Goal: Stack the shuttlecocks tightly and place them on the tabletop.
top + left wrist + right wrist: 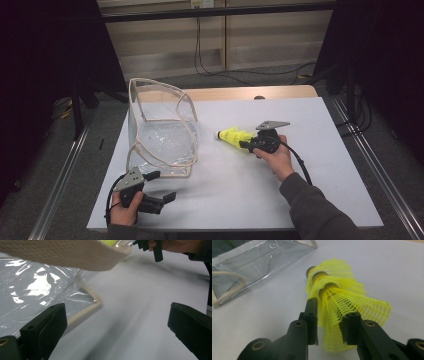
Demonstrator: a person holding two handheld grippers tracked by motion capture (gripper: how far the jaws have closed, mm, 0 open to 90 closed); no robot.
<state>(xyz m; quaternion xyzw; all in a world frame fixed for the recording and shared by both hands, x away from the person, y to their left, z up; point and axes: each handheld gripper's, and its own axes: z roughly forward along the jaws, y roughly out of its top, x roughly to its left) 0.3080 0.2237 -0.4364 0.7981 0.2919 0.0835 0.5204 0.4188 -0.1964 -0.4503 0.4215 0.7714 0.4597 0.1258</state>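
A: Start at the left. What's there?

B: The left claw [162, 186] rests on the table [310, 200] at its near left corner, jaws spread wide with nothing between them. In the left gripper view it looks along the base of the clear bag [37, 290], just beside the bag's cream edging.

A: And the bag itself?

B: One clear plastic bag [162, 137] with cream webbing trim stands on the left half of the table, its mouth held open by the trim.

A: Then to the right of it?

B: A nested stack of yellow shuttlecocks [234, 135] lies on its side near the middle of the table, cork ends pointing toward the bag. In the right gripper view I count three cork heads in the shuttlecock stack [342, 300].

A: Is the right claw [246, 144] holding them?

B: Its jaws bracket the skirt of the nearest one in the right gripper view. The pads sit at the mesh, which looks barely squeezed. I'd call it loosened rather than clamped, though I can't be sure there's a gap.

A: So which step is this?

B: I'd judge the stack is either just set down or about to be gripped. Getting it into the bag calls for a firm pinch on the skirt, a lift, and a carry over the open mouth, while the left claw steadies the trim.

A: Totals?

B: Two claws, one bag, three shuttlecocks.
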